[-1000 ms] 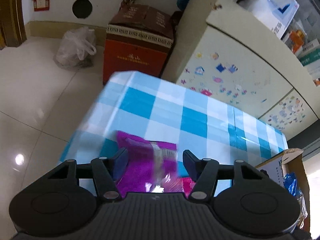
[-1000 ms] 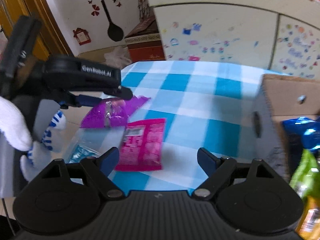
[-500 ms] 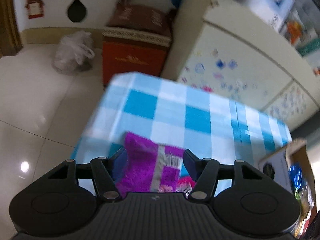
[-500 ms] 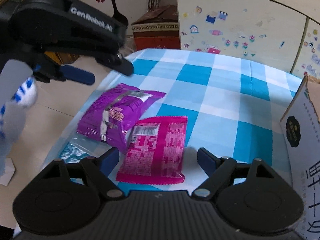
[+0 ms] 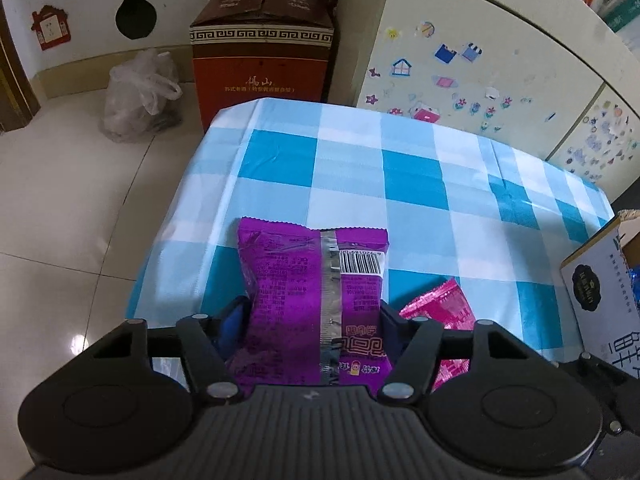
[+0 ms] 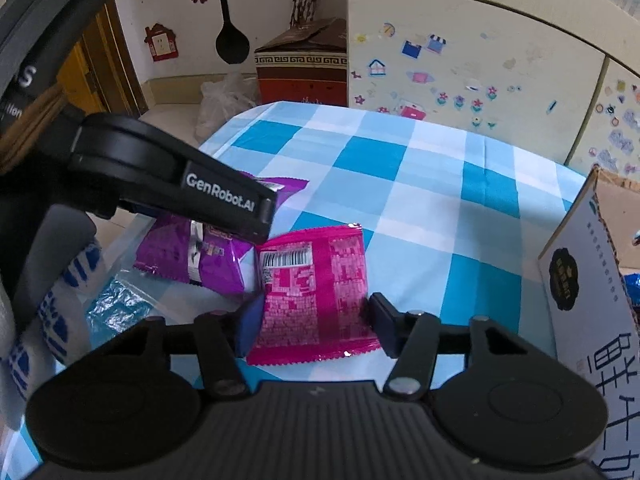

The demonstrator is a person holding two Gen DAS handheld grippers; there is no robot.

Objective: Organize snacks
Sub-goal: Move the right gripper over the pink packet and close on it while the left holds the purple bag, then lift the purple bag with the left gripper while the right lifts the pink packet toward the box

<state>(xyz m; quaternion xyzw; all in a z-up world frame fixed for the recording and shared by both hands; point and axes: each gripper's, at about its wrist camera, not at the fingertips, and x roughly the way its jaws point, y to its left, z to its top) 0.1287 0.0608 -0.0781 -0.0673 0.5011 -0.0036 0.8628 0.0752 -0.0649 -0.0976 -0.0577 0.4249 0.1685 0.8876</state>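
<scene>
The left gripper (image 5: 312, 320) sits low in the centre of the left wrist view, its jaws having just been opening, yet both pads sit against the sides of the purple snack packet (image 5: 316, 300), which bulges between them and lies back-side up on the blue-and-white checked tablecloth (image 5: 360, 168).

In the lower centre of the right wrist view the right gripper (image 6: 310, 322) has just been closing its jaws on the pink snack packet (image 6: 316, 296), grasping it at both side edges, barcode side up, flat on the cloth. The purple packet lies touching its left edge.

A printed cardboard box (image 6: 588, 300) stands at the right edge, well apart from both packets.
</scene>
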